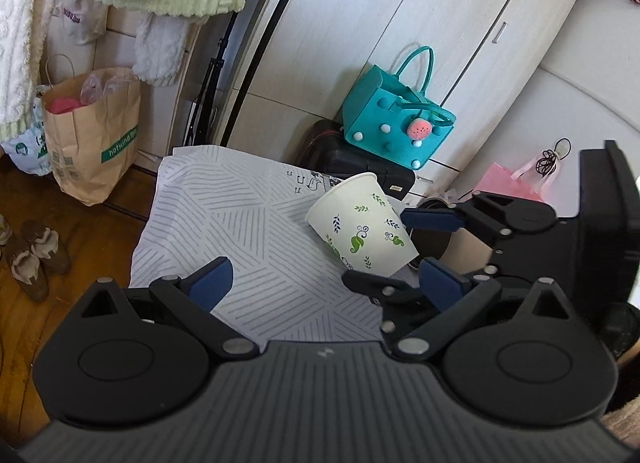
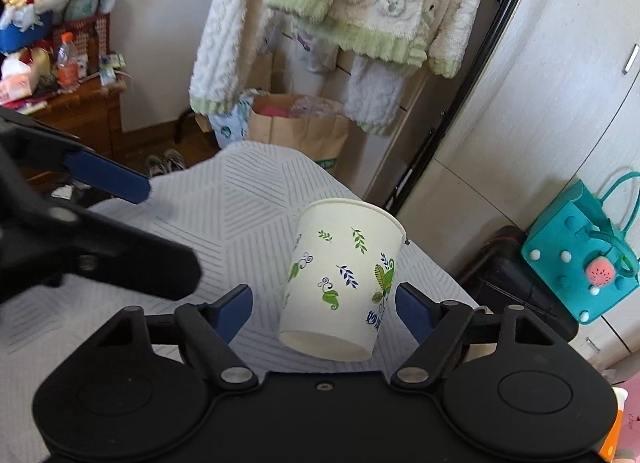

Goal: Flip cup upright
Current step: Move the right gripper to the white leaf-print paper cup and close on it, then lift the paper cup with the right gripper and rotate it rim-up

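Taking the cup (image 2: 340, 283) as the landmark and reading from left to right: to its left the left gripper (image 1: 324, 283) hangs over the striped cloth (image 1: 224, 223) on the tabletop, its blue fingers (image 1: 212, 279) spread wide and holding nothing. The cup itself, white paper with green and blue leaf prints, sits between the two fingers of the right gripper (image 2: 324, 311). It is tilted, rim up and away, base toward the camera, and seems lifted off the cloth. In the right wrist view a gap shows between each pad and the cup wall, yet the left wrist view has those fingers close against the cup's lower end, so whether they are clenched on it I cannot tell. Right of the cup, a teal handbag (image 1: 396, 119) rests on a dark case by the cupboard.

The flip looks nearly done. The next move likely calls for bringing the base level, setting it flat on the cloth, then releasing without nudging so light a cup over.
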The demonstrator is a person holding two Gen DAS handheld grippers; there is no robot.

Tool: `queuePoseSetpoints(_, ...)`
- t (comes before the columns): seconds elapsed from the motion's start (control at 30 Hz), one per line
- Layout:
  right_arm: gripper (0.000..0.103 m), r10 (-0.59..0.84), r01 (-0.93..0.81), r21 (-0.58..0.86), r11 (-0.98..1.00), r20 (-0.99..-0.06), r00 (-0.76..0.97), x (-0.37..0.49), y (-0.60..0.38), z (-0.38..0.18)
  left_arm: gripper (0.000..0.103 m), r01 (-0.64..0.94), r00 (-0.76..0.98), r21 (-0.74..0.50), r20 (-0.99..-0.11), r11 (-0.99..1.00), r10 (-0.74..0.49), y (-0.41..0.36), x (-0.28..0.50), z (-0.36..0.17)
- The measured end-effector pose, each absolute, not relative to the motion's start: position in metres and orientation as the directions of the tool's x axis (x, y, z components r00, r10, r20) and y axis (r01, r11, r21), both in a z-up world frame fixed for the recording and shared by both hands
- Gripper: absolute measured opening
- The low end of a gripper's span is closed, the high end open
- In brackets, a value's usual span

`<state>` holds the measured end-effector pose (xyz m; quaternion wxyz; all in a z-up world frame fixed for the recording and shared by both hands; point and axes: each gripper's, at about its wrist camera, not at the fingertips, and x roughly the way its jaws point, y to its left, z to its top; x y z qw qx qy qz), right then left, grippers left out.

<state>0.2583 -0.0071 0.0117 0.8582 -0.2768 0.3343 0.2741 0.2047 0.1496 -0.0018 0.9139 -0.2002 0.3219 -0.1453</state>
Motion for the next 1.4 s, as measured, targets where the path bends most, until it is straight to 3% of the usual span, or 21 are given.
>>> queuePoseSetpoints(0.17, 0.068, 0.263, -0.653, -0.302, 0.694, -0.738, 0.621, 0.265, -0.005, 0.007, 0.1, 0.132, 0.747, -0.459, -0.537, 0.879, -0.392, 0.151, 0.198, -0.005)
queuePoseSetpoints(0.77, 0.067, 0.325, -0.663, -0.263, 0.701, -0.709, 0.626, 0.217, -0.024, 0.046, 0.1, 0.169, 0.737, -0.441, -0.537, 0.881, -0.41, 0.134, 0.16, 0.016)
queuePoseSetpoints(1.4, 0.067, 0.286, -0.599, -0.15, 0.787, -0.77, 0.57, 0.145, -0.11, 0.056, 0.1, 0.297, 0.637, -0.425, -0.58, 0.855, -0.509, 0.06, 0.117, 0.031)
